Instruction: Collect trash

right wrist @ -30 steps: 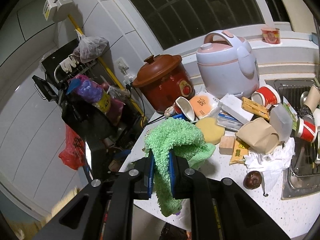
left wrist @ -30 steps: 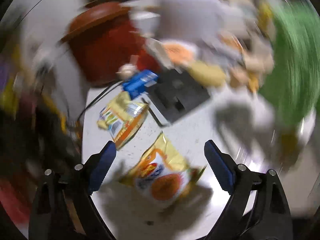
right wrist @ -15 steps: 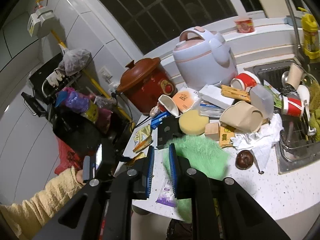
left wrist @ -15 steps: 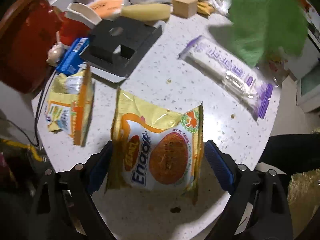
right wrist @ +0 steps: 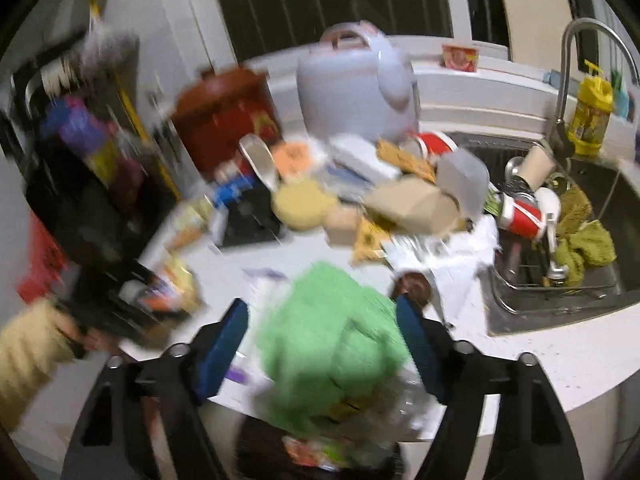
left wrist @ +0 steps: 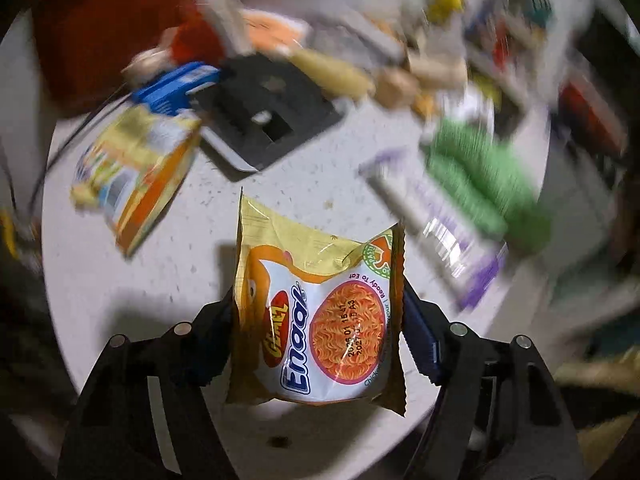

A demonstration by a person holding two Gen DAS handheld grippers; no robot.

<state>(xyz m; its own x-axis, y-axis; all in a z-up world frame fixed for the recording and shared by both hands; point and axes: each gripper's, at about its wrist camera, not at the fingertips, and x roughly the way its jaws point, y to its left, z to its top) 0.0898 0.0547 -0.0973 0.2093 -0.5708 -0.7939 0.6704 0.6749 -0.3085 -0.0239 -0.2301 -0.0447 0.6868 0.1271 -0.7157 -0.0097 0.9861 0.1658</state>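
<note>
L gripper closing on noodle packet: light, crinkly, slippery, so pinch mid-sides; R gripper opening, green cloth between, released.

The noodle packet was yellow and white, with an orange disc of noodles ringed in purple and blue lettering. The bench was white with fine dark speckles. A fluffy cloth was bright green. The long wrapper was white with purple ends. The crock pot was brick red under a brown lid, the rice cooker pale lilac. The gripper fingers wore blue pads on black frames. The sleeve was cream yellow.
</note>
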